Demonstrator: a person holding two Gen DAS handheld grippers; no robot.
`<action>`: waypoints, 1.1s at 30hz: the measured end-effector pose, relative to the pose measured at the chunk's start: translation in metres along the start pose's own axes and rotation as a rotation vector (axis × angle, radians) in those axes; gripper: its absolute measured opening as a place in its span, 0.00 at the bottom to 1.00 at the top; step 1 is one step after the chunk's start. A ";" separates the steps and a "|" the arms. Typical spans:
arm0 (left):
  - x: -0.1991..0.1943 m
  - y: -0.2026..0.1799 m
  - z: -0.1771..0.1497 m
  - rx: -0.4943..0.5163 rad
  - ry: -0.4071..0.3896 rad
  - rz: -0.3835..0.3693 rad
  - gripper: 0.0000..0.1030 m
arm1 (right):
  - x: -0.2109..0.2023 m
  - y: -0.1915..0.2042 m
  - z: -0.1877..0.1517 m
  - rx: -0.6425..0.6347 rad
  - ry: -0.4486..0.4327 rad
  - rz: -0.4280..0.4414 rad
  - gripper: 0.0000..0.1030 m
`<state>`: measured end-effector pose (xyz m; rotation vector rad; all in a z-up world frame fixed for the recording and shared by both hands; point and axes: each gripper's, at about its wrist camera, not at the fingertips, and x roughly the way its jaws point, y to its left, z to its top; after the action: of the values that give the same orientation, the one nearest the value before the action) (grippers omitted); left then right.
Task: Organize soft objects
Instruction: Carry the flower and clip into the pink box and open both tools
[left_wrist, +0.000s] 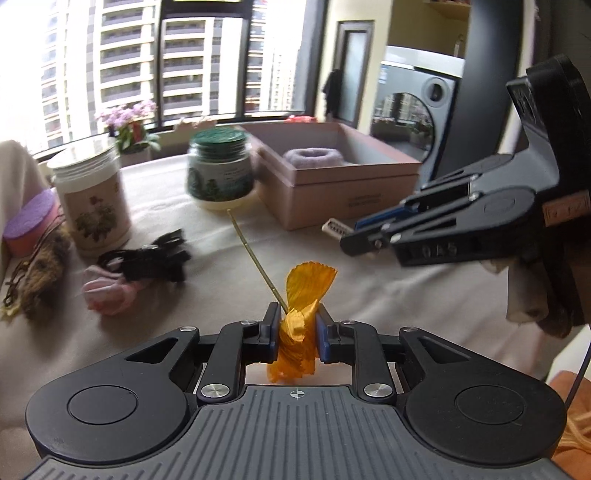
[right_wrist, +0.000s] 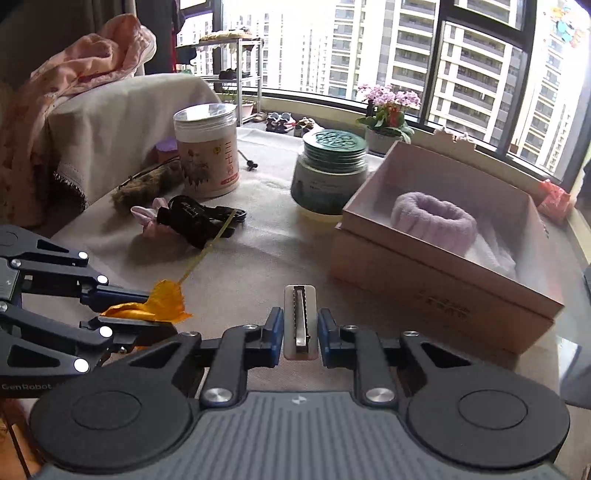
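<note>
Bright window (right_wrist: 461, 55) backlight, overexposed; fisheye edges bent; slight motion blur.

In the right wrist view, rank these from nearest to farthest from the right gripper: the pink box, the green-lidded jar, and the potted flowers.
From the right gripper:
1. Pink box, just ahead on the right.
2. Green-lidded jar, behind the box's left corner.
3. Potted flowers, farthest, by the window.

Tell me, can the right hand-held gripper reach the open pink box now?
Probably yes: the pink box lies just ahead-right of the right hand-held gripper with nothing between, though it holds a hair clip.
</note>
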<state>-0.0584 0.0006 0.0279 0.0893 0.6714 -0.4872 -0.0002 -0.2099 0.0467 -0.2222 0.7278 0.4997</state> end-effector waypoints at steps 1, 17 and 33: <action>-0.001 -0.008 0.002 0.019 -0.001 -0.015 0.23 | -0.011 -0.006 -0.003 0.010 -0.010 -0.019 0.19; -0.024 -0.073 0.110 0.214 -0.148 -0.029 0.23 | -0.151 -0.078 0.020 0.110 -0.318 -0.179 0.19; 0.104 -0.030 0.181 0.069 -0.077 -0.097 0.23 | -0.074 -0.129 0.074 0.163 -0.213 -0.162 0.19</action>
<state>0.1016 -0.1104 0.1079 0.1028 0.5849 -0.6043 0.0612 -0.3207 0.1543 -0.0730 0.5343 0.3022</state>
